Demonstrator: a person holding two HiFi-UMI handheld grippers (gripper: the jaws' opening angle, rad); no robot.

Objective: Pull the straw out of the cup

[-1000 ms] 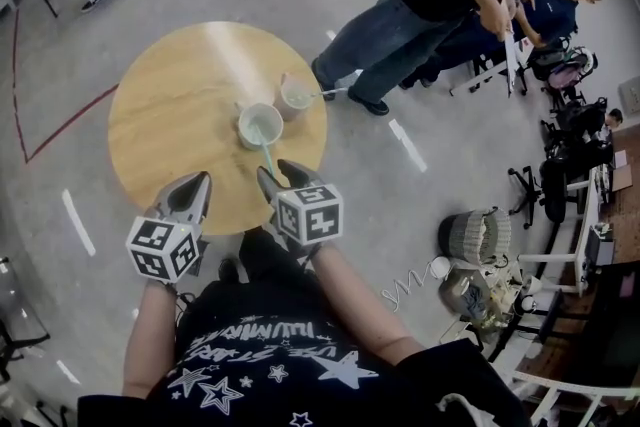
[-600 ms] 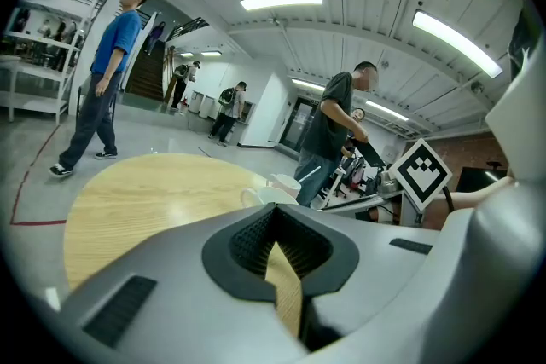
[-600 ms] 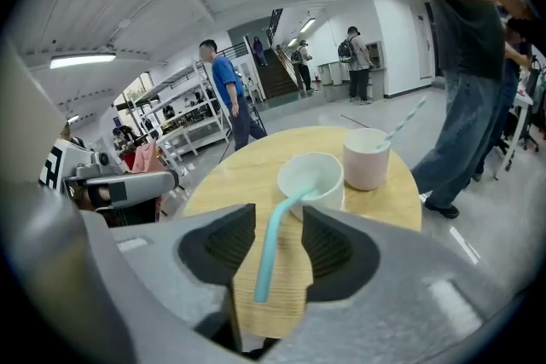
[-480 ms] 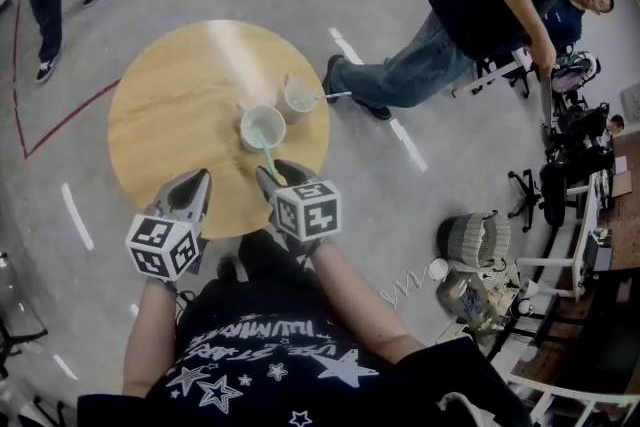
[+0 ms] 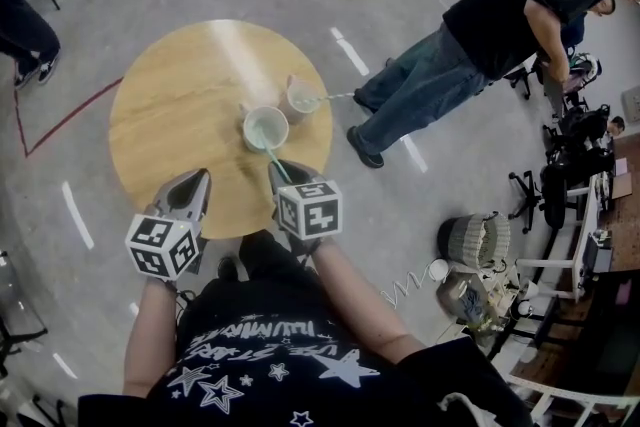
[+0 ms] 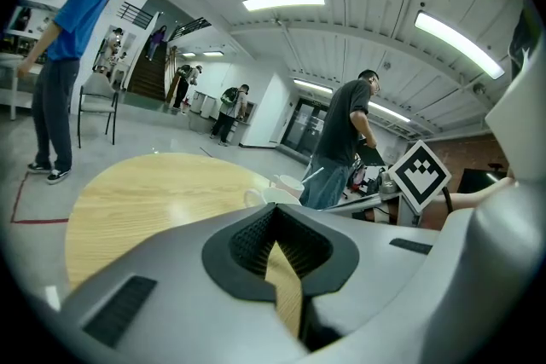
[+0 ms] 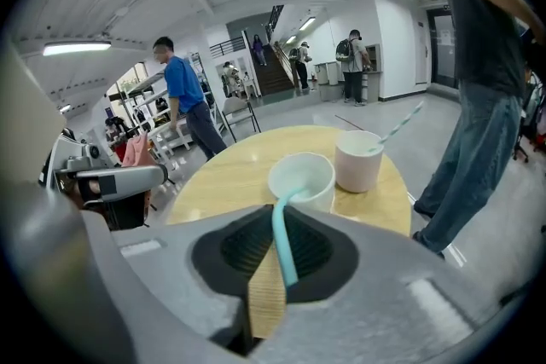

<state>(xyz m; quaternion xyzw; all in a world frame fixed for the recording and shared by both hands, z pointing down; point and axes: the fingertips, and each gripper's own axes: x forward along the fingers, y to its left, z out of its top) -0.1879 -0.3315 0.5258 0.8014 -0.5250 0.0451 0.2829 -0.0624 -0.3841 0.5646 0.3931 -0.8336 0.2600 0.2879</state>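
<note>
A white cup (image 5: 265, 127) stands on the round wooden table (image 5: 170, 105) with a teal straw (image 5: 272, 158) leaning out of it towards me. My right gripper (image 5: 284, 172) is at the straw's free end, and its jaws are closing with the straw pinched between the pads. In the right gripper view the straw (image 7: 281, 234) runs from the cup (image 7: 300, 179) straight into my right gripper (image 7: 277, 222). My left gripper (image 5: 192, 187) hovers over the table's near edge, left of the cup, shut and empty; the left gripper view shows its tips (image 6: 273, 217) together.
A second, pinkish cup (image 5: 298, 98) with a striped straw (image 5: 335, 96) stands just behind the white one. A person in a black shirt (image 5: 480, 35) stands right of the table. A woven basket (image 5: 474, 237) sits on the floor to my right.
My right gripper's jaws have come together around the teal straw. The bystander in black has shifted along the table's right side. My left gripper has stayed put.
</note>
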